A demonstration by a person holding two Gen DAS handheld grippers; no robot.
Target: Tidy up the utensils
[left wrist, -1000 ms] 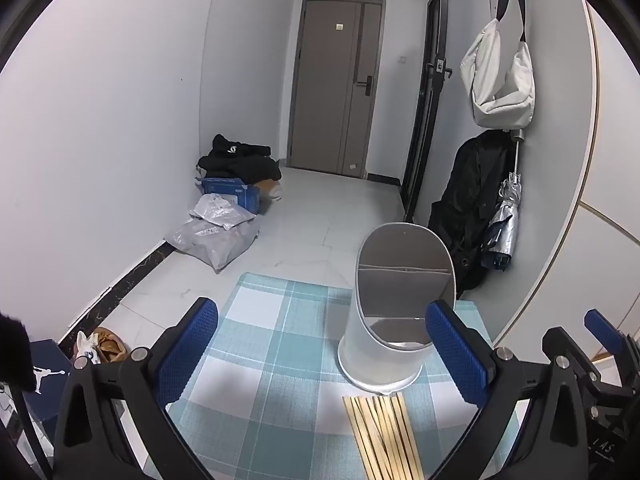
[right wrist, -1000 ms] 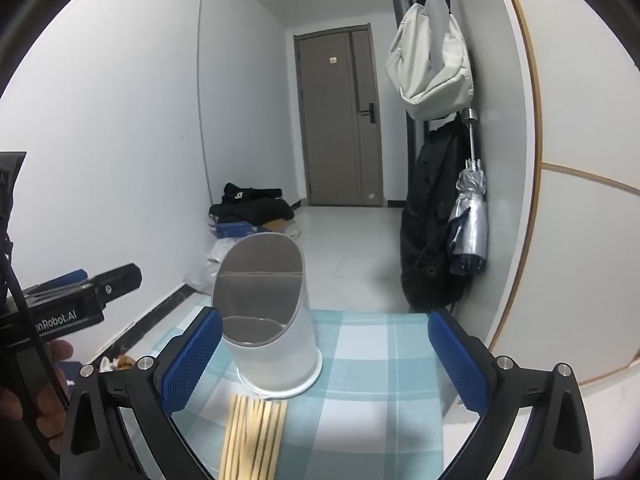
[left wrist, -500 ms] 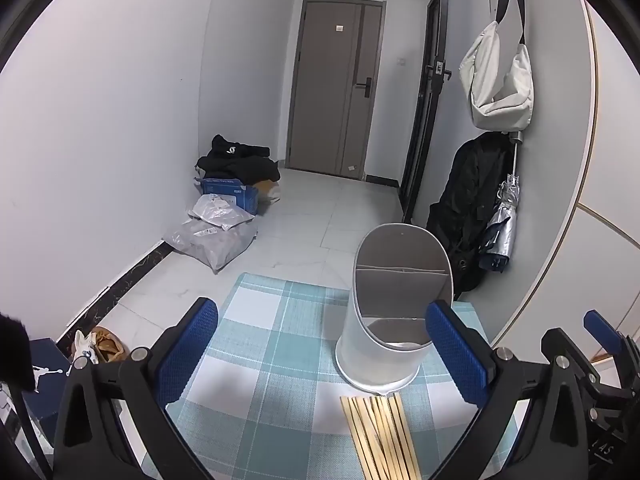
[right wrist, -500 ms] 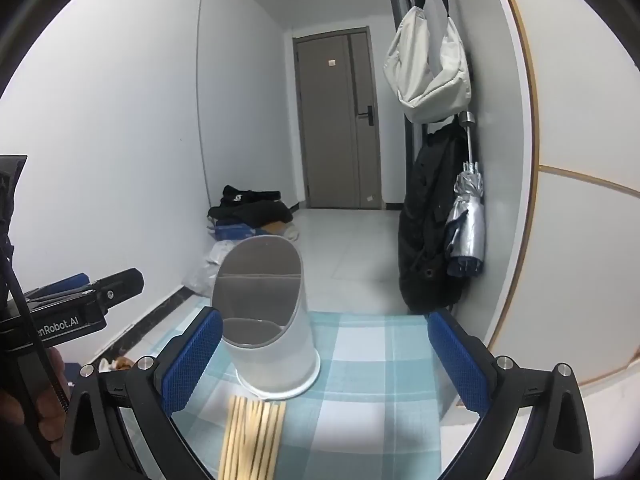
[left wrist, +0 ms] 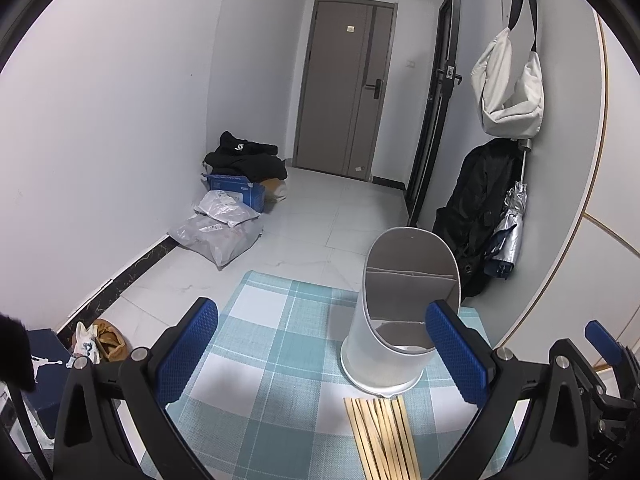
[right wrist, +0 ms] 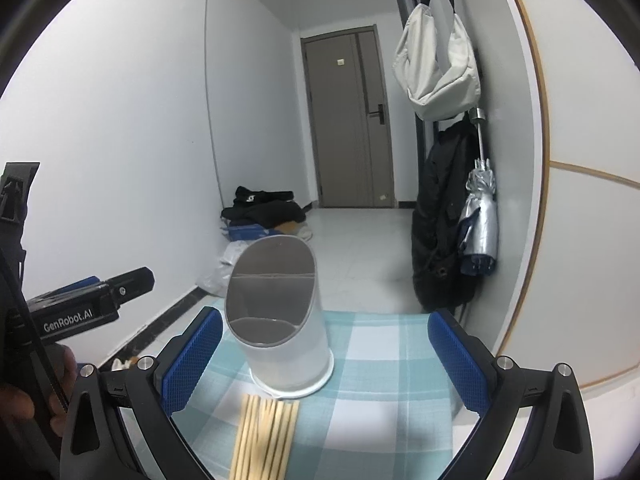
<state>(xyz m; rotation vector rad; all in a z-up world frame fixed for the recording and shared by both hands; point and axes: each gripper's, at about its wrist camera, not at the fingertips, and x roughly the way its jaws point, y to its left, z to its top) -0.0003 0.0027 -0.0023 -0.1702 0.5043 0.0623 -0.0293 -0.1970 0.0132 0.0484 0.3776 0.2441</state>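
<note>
A white utensil holder (left wrist: 394, 320) (right wrist: 280, 324) with a slanted mouth and an inner divider stands upright on a teal checked mat (left wrist: 280, 360) (right wrist: 380, 380). Several wooden chopsticks (left wrist: 382, 436) (right wrist: 266, 436) lie side by side on the mat just in front of the holder. My left gripper (left wrist: 322, 356) is open, hovering above the mat with the holder by its right finger. My right gripper (right wrist: 326, 360) is open too, and the holder and chopsticks sit between its fingers, toward the left one. Neither holds anything.
The mat covers a small table next to a white wall on the right. A black bag (left wrist: 476, 208), a folded umbrella (right wrist: 480, 224) and a white bag (right wrist: 436, 64) hang there. Parcels (left wrist: 220, 232) and clothes (left wrist: 244, 160) lie on the tiled floor.
Both grippers drifted slightly, so the holder and chopsticks sit a little differently in each view. Both stayed open and nothing was picked up.
</note>
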